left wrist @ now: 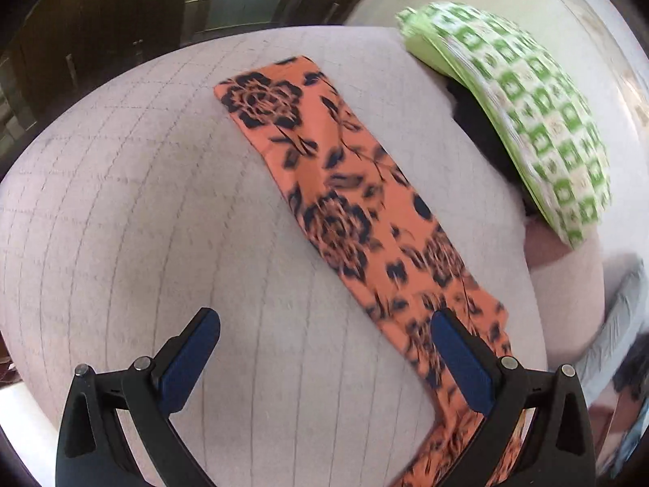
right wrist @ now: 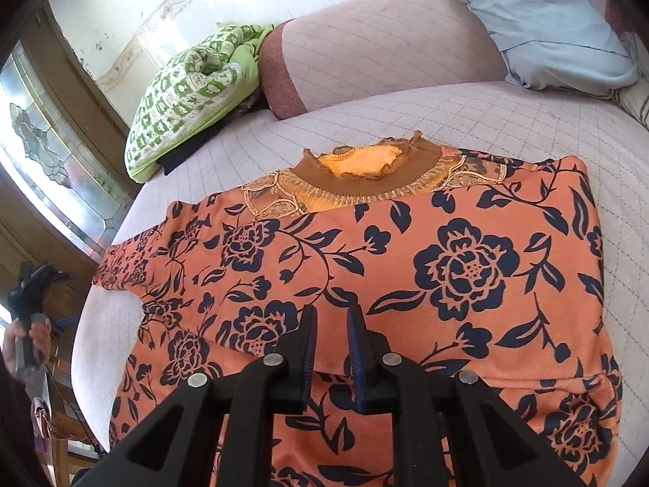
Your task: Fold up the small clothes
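Observation:
An orange top with dark blue flowers (right wrist: 405, 268) lies flat on a pale quilted bed (right wrist: 405, 113), its brown collar (right wrist: 365, 178) at the far side. One sleeve (left wrist: 332, 203) stretches out across the bed in the left wrist view. My left gripper (left wrist: 324, 320) is open and empty, hovering over the near end of that sleeve; its right finger (left wrist: 458, 349) is above the cloth. It also shows at the far left of the right wrist view (right wrist: 36, 284). My right gripper (right wrist: 332, 316) hovers over the top's body with a narrow gap between the jaws and nothing in them.
A green and white patterned quilt (left wrist: 527, 109) lies folded at the bed's far corner (right wrist: 190, 97). A pink bolster (right wrist: 373, 44) and a light blue pillow (right wrist: 539, 20) sit along the wall. A window (right wrist: 48, 150) is at the left.

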A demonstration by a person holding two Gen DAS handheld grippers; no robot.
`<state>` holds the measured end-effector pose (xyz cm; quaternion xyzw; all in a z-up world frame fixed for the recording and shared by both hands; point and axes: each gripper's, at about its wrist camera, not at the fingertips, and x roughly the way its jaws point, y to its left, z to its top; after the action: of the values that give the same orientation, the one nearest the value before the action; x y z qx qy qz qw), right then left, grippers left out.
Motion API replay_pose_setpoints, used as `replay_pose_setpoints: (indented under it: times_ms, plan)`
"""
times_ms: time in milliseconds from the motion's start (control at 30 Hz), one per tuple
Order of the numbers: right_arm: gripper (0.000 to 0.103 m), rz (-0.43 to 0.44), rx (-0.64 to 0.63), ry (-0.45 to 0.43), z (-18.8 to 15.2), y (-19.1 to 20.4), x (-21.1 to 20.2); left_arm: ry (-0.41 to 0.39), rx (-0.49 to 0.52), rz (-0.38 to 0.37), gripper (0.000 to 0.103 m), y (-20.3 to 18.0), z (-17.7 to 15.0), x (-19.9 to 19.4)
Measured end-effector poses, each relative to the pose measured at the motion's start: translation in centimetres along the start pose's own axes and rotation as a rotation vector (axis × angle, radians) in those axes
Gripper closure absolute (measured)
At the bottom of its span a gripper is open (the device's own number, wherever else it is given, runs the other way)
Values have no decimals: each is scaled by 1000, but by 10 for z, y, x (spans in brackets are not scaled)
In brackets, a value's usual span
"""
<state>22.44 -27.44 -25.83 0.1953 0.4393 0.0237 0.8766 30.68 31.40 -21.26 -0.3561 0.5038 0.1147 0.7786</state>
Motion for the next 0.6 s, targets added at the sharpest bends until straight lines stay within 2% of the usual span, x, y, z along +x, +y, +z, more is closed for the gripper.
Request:
replay_pose_setpoints:
  times_ms: [100, 167, 267, 433, 600]
  plan:
    - [85, -9, -14, 7, 0, 2, 6, -8, -64, -27, 6, 7, 14, 14]
    - [85, -20, -27, 13, 0, 4, 9, -14, -123, -61, 31, 15, 22, 24]
    - [85, -26, -41, 28, -2, 6, 16, 20, -199, -152, 51, 27, 30, 43]
    - [85, -40, -52, 49, -3, 7, 26, 10, -219, -267, 52, 31, 37, 59]
    - [85, -54, -61, 56, -5, 8, 31, -37, -271, -305, 52, 38, 46, 68]
